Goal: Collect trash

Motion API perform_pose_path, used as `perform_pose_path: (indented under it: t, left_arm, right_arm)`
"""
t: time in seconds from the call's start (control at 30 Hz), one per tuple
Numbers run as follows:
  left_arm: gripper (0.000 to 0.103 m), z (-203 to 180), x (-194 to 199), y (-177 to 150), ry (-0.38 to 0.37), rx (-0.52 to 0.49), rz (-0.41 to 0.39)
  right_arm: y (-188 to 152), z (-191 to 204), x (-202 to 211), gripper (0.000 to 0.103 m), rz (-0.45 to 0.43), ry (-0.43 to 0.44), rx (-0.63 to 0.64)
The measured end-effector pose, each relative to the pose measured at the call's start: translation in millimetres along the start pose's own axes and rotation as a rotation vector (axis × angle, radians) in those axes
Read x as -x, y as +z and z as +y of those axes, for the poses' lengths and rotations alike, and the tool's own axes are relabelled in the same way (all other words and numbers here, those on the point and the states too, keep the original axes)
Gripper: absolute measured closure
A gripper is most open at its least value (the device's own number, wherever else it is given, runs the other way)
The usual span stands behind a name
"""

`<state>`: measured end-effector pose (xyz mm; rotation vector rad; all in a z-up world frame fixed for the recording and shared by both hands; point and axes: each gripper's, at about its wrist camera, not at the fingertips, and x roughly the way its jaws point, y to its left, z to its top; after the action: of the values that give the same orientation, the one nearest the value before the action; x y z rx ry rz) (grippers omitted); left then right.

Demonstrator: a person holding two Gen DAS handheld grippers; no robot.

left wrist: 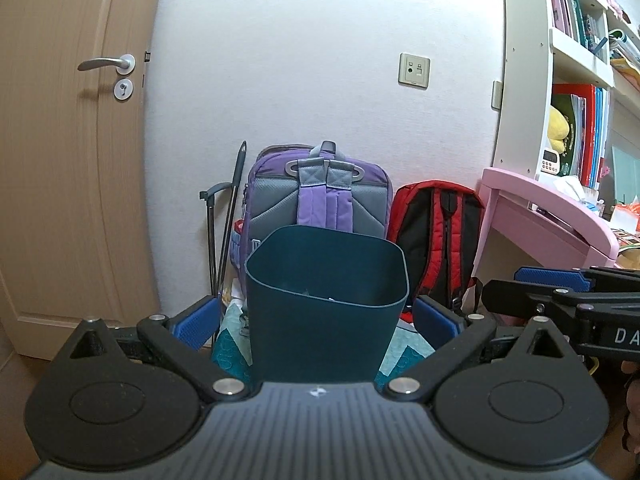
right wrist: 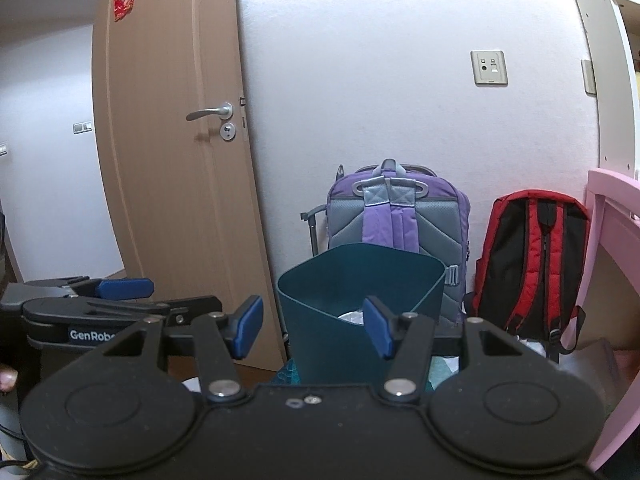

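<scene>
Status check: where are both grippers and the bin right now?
Left gripper open wide, pads either side of the teal bin, not pressing. Right gripper open, empty. Bin upright, white trash inside. Nothing blocking.

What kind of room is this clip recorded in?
Most likely a child's bedroom or study at home. A pink desk stands under a white bookshelf of books, and a purple backpack and a red backpack lean on the wall behind a teal trash bin.
</scene>
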<state>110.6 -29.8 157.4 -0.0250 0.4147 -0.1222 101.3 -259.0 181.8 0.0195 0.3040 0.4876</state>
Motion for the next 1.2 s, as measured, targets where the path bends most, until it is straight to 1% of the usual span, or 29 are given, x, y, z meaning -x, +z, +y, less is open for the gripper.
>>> perform_pose_path:
  t: [0.43,0.97,1.2]
  left_arm:
    - [0.000,-0.6,0.3,-2.9,-0.024,0.003,0.005]
    - [0.000,-3.5,2.9,-6.0,-0.018,-0.008,-0.012]
    - [0.000,-1.1,0.4,-6.8,-0.024,0.010,0.000]
  right_arm:
    - [0.2,-0.2,-2.3,0.047,0.007,0.003,-0.009]
    - [-1.1,-1.9,-4.0,0.047,0.012,0.004,-0.016]
    - [-4.2,-1.6,-6.0,0.047,0.018,0.008,-0.024]
